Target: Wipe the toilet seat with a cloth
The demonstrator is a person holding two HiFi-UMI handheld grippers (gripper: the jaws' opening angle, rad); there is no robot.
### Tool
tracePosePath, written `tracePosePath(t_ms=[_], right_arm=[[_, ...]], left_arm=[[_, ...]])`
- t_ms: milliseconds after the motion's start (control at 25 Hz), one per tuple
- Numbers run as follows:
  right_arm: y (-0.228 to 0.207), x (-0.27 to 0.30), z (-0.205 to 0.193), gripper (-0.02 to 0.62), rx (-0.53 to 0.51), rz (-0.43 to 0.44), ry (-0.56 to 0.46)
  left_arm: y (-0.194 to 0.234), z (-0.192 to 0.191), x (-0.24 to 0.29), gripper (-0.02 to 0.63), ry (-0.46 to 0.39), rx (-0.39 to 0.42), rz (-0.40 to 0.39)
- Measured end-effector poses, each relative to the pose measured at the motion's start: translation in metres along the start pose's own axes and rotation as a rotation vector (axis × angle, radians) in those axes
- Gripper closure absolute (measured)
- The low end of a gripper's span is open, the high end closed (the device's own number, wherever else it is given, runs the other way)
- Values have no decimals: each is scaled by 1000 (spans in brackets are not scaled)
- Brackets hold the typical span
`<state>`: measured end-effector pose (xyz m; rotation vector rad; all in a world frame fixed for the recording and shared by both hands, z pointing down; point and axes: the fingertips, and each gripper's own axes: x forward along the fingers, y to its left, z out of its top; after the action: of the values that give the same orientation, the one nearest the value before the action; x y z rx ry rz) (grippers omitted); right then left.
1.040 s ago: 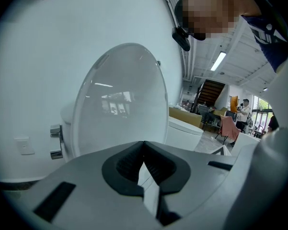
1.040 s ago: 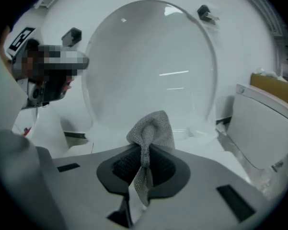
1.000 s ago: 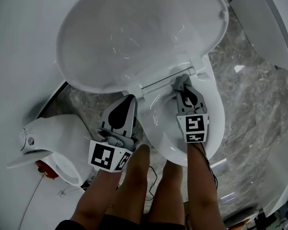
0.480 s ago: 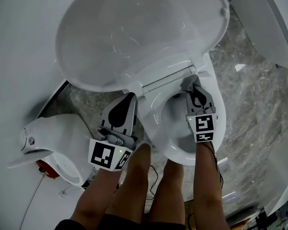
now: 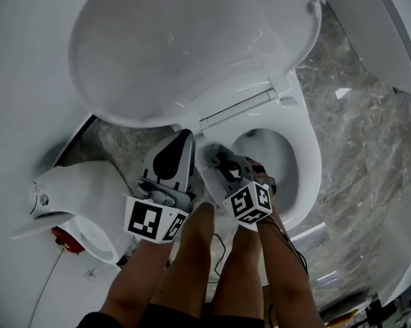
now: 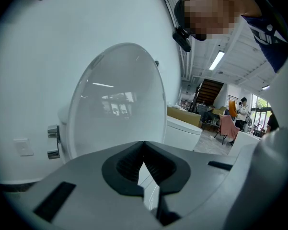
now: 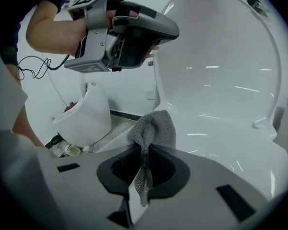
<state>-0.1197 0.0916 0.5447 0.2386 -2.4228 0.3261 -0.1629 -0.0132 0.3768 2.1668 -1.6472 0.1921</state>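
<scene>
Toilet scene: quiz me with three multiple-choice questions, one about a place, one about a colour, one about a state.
1. Where is the cloth?
A. lying on the floor
B. pinched in the right gripper
C. draped over the cistern

2. What colour is the cloth?
A. grey
B. red
C. yellow

3. How does the toilet lid stand?
A. shut down flat
B. taken off
C. raised

Answers:
1 B, the right gripper view shows its jaws closed on the cloth.
2 A, its weave shows grey in the right gripper view.
3 C, the lid stands upright in both gripper views.
</scene>
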Motion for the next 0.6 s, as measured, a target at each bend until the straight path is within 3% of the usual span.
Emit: tracePosePath(t_ms=[200,280,440,600], right_arm=[[-57,-6,-17,541,102,-179,57],[-83,-15,-25,541,124,-278,86],[-143,-58,-46,543,266,-497,110],[-159,-94,-75,543,269,-614,229]], left_arm=[[-10,2,-1,594,2,10,-18],[-16,1,-1,594,5,18,-31],[-20,-3,-4,594,7,15,-36],[-15,-3,-8,594,2,7,-20]])
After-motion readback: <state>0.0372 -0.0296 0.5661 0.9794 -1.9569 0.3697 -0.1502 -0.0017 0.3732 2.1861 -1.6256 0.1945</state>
